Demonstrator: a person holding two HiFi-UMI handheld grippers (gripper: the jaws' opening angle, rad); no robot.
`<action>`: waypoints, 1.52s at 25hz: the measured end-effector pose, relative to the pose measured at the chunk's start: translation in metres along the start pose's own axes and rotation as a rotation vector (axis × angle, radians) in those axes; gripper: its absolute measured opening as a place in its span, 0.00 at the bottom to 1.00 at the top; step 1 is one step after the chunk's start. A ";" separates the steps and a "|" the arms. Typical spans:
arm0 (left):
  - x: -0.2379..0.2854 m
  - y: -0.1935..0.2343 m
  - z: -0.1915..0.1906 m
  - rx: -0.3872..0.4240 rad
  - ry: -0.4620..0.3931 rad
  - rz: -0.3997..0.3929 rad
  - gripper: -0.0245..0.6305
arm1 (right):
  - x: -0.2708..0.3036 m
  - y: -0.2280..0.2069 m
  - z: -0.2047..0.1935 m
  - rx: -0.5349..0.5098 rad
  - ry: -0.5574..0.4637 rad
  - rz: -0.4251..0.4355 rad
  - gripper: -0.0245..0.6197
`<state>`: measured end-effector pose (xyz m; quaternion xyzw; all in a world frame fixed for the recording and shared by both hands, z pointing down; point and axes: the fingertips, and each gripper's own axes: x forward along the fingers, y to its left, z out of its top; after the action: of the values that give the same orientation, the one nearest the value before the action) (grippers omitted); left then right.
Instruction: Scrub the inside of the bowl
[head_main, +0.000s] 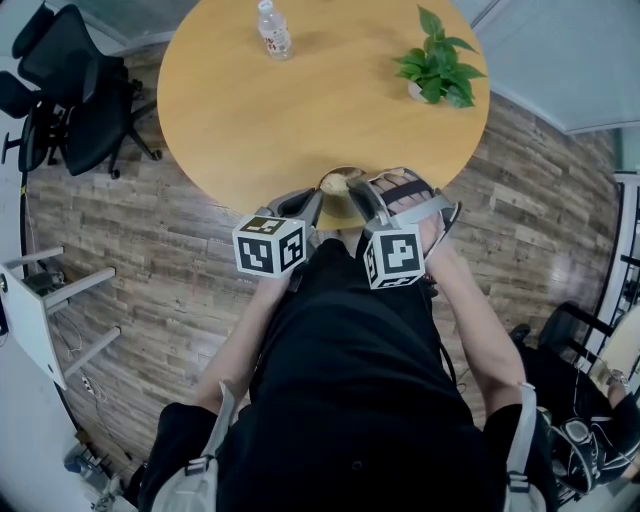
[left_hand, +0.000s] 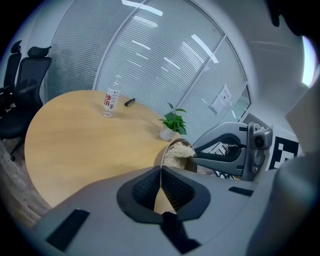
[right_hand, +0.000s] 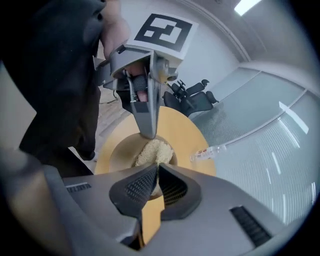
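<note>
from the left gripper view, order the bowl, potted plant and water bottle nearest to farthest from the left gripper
1. bowl: right at the left gripper, which is shut on its rim.
2. potted plant: just beyond the bowl, a little to the right.
3. water bottle: farther back, off to the left.

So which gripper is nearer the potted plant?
Right. The right gripper holds the scrubber in the bowl, on the potted plant's side; the left gripper grips the bowl's other side, farther from it.
</note>
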<state>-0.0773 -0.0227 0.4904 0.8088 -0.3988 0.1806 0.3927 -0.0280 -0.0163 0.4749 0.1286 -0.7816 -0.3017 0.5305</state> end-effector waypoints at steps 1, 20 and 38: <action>-0.001 0.000 0.000 -0.008 -0.003 -0.003 0.06 | -0.001 -0.003 0.000 -0.011 -0.005 -0.014 0.08; -0.015 0.000 0.007 0.014 -0.071 0.005 0.06 | 0.013 0.024 -0.004 1.442 -0.093 0.334 0.08; -0.026 0.016 0.000 -0.041 -0.107 0.038 0.06 | 0.005 0.003 0.010 2.369 -0.439 0.537 0.08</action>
<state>-0.1054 -0.0159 0.4823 0.8013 -0.4382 0.1360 0.3839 -0.0392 -0.0131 0.4784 0.3118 -0.6469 0.6959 -0.0105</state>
